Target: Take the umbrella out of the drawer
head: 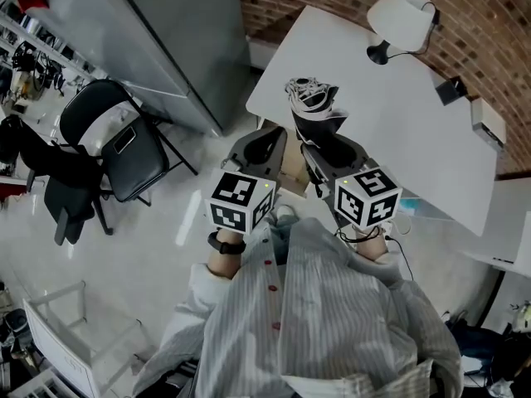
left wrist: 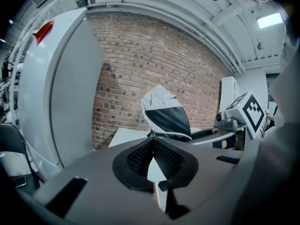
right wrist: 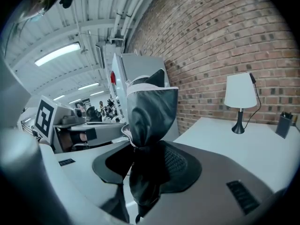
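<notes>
My right gripper (head: 325, 142) is shut on a folded black-and-white umbrella (head: 313, 98), held up in front of me over the near corner of the white table (head: 390, 123). In the right gripper view the umbrella (right wrist: 151, 111) stands upright between the pads, with its fabric bunched at the jaws of the right gripper (right wrist: 140, 146). My left gripper (head: 267, 139) sits just left of it with its jaws together and nothing between them. From the left gripper (left wrist: 152, 142), the umbrella (left wrist: 166, 116) shows just beyond the tips. No drawer is visible in any view.
A white lamp (head: 402, 19) and a small black box (head: 450, 89) stand at the table's far side by the brick wall (head: 498, 23). A tall grey cabinet (head: 174, 40) and a black folding chair (head: 116, 139) are to the left.
</notes>
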### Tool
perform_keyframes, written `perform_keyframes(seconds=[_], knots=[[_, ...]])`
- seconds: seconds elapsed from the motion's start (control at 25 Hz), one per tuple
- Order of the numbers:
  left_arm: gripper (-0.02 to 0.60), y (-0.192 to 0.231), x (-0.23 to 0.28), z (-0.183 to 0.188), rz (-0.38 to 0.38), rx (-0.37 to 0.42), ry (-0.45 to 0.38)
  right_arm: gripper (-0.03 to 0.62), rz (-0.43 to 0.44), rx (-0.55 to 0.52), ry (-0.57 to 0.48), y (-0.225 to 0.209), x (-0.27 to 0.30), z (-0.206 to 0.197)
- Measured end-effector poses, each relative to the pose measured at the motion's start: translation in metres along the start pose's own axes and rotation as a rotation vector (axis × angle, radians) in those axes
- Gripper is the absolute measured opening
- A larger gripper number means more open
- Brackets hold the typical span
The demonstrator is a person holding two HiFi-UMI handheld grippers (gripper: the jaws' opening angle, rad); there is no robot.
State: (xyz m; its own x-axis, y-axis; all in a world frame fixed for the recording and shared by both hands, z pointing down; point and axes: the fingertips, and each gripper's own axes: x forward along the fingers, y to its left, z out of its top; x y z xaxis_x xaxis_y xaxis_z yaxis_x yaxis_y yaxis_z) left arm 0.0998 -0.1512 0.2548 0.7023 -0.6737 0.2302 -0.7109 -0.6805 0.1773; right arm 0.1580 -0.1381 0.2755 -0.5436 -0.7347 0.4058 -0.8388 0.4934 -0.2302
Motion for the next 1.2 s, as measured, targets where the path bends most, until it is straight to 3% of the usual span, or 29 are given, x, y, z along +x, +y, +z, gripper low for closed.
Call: perform_keyframes(seconds=[0.56,1.2], knots=[[0.009,-0.019,0.014,-0.005,-0.05,0.017,0.02,0.184,-0.011,-0.006,-0.069,-0.001,-0.019,0.019],[0.009,-0.004,0.01,-0.006,-0.021,0.025,0.033,0.184,0.014,-0.034,-0.058,0.003,-0.011,0.024]])
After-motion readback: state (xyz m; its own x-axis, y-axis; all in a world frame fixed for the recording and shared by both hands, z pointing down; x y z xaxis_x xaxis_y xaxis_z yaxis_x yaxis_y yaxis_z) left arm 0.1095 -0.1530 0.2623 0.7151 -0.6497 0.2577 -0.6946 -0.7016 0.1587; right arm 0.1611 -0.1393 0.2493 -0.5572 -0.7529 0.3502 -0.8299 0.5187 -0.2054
